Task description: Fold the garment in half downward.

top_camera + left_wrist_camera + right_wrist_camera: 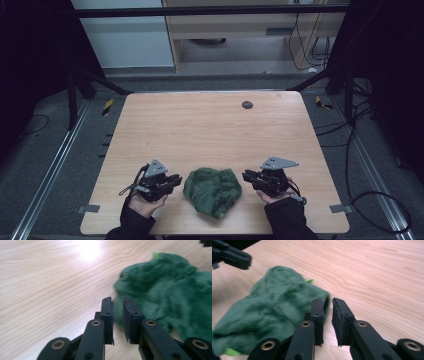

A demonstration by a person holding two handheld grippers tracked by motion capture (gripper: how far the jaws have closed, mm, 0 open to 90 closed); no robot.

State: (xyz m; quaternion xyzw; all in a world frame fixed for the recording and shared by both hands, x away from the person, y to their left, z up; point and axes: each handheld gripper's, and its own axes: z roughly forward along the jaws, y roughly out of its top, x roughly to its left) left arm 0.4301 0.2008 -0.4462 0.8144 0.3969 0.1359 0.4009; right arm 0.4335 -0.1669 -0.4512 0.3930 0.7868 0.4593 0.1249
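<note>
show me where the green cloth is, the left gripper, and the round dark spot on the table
green cloth (212,186), high view, middle of the bundle
left gripper (175,181), high view, between its jaw tips
dark spot (247,105), high view, its centre

The high view is dimly lit, and its surroundings are lost in darkness at 9 and 3 o'clock. A white glare is seen on the desk (88,250) at 12 o'clock in the left gripper view. The green cloth (274,307) is rendered blurred.
</note>
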